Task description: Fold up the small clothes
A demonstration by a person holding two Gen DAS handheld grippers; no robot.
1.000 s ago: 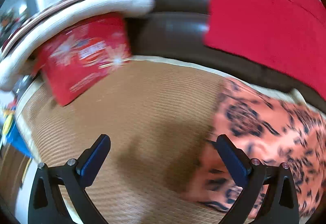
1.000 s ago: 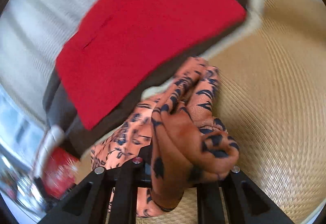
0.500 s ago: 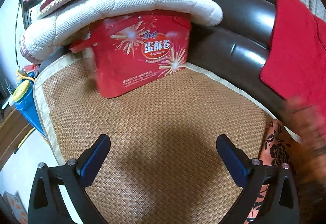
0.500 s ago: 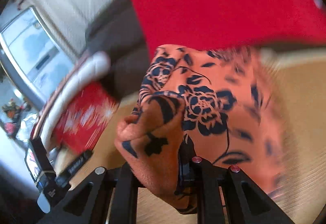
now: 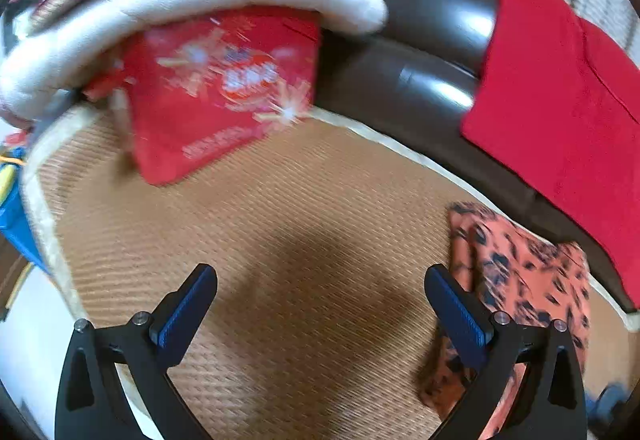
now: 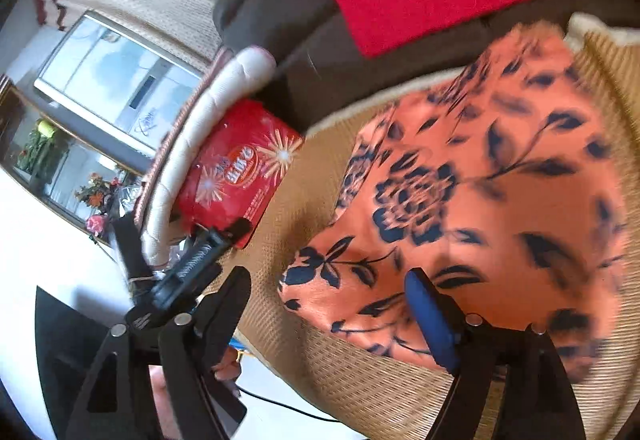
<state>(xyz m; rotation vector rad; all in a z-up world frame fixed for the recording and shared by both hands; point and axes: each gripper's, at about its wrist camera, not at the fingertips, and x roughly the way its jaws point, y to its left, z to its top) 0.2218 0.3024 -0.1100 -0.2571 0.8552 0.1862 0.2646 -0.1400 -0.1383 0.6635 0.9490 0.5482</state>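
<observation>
The orange floral garment (image 6: pixel 472 200) now lies spread on the woven mat (image 6: pixel 360 392), filling the centre and right of the right wrist frame. Half a second ago the right gripper (image 6: pixel 332 300) had it bunched between closed fingers; those fingers now stand wide apart and hold nothing, the blue-padded one over the cloth's near edge. Judgement: the piece has been released and laid out, so a fold has either just landed or is about to start; no finished fold is evident.

In the left wrist frame the same garment (image 5: pixel 520 280) sits at lower right, behind the right finger. The left gripper (image 5: pixel 320 300) is spread wide and empty over bare mat (image 5: pixel 300 220), as it was a second ago.

Materials: the garment is thin, limp, matte, with dark navy flowers on orange; edges are blurred. The mat is a stiff tan basket-weave with pale binding. Upper frame: glossy dark leather sofa back (image 5: pixel 420 52), a flat red cloth (image 5: pixel 560 100) draped over it, a red printed box (image 5: pixel 216 92) under a quilted cream cushion (image 5: pixel 180 0).
</observation>
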